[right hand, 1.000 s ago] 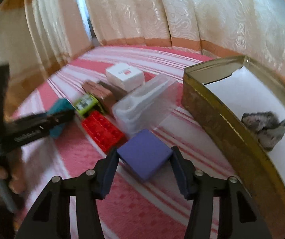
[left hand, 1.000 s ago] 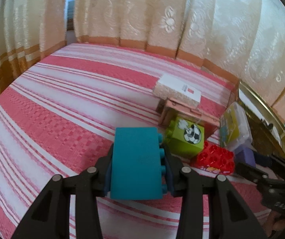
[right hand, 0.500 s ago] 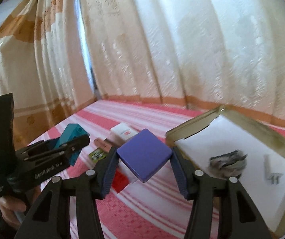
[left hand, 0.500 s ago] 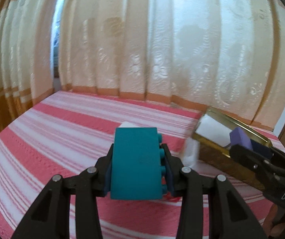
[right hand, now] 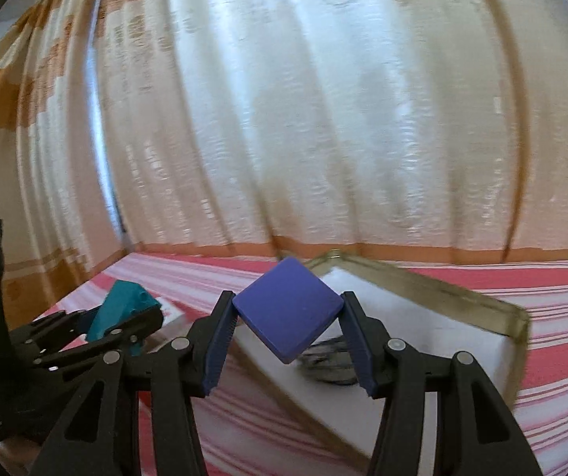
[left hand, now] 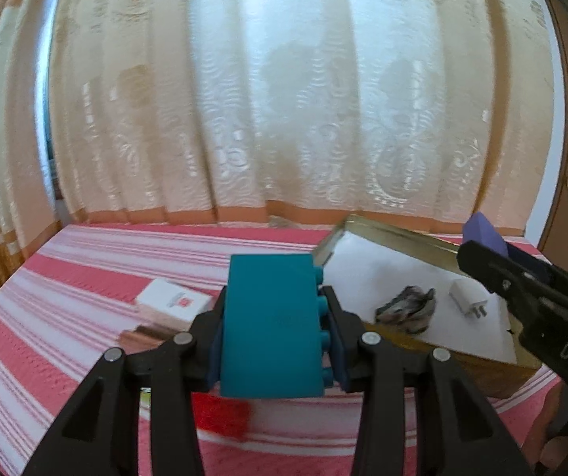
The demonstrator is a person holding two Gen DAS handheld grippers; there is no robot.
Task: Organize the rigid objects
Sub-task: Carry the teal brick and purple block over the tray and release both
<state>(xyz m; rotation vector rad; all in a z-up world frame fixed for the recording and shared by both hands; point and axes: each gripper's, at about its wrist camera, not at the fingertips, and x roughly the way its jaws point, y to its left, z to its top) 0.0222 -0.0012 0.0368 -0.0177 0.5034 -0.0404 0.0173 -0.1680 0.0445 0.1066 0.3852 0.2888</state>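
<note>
- Cream curtain (left hand: 284,99) behind a red-striped bed (left hand: 65,277).
- Left hand-held gripper (left hand: 272,327) clamps a teal brick (left hand: 270,325), at the tin's (left hand: 394,234) 9 o'clock.
- Right hand-held gripper (right hand: 287,333) clamps a purple block (right hand: 287,313) by its corners, above the tin.

Teal block (left hand: 272,325): matt moulded plastic, smooth faces, studded on one side. Purple block (right hand: 287,313): smooth matt plastic. Gripper fingers (left hand: 379,361): black matt plastic with shiny metal pins; pads (right hand: 220,341) ribbed blue. Tin tray (left hand: 394,234): tarnished brassy metal rim, white paper-like lining. Under tray: woven striped cloth (left hand: 65,277), coarse texture. Behind tray: curtains (left hand: 284,99), embossed cream fabric with slight sheen.
</note>
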